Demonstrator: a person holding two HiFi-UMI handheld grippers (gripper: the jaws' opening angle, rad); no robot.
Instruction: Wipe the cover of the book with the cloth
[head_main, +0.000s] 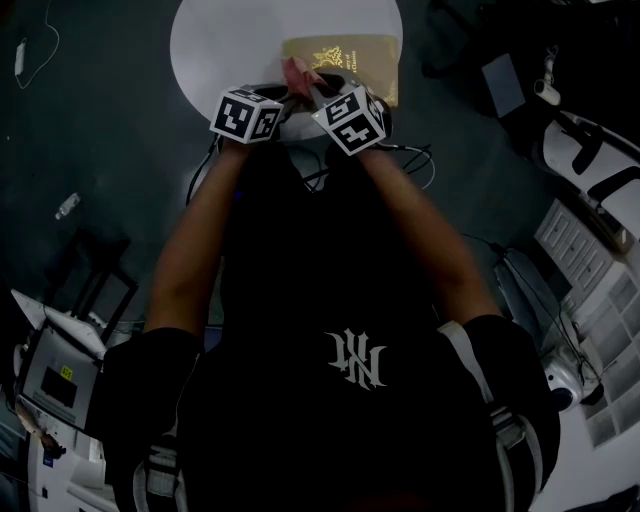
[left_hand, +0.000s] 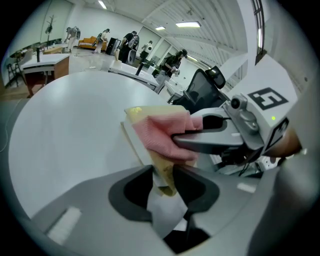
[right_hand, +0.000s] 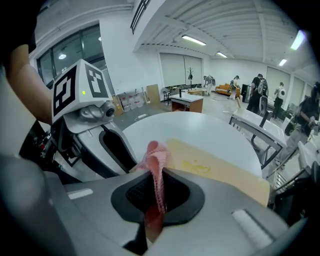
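A tan book (head_main: 345, 62) lies on the round white table (head_main: 230, 45), near its front right edge. My left gripper (head_main: 283, 97) is shut on the book's near corner (left_hand: 165, 175), with cover and white pages between its jaws (left_hand: 164, 182). My right gripper (head_main: 316, 88) is shut on a pink cloth (head_main: 297, 70). The cloth (left_hand: 162, 132) rests bunched on the book's cover just beyond the left jaws. In the right gripper view the cloth (right_hand: 156, 155) stands up between the jaws (right_hand: 157, 192), the book (right_hand: 215, 170) stretches to the right, and the left gripper (right_hand: 117, 152) is close on the left.
Cables (head_main: 410, 155) trail on the dark floor below the table. White shelving (head_main: 590, 260) and equipment stand at the right. A chair (right_hand: 260, 132) stands beside the table's far side. Desks and several people are far off in the hall.
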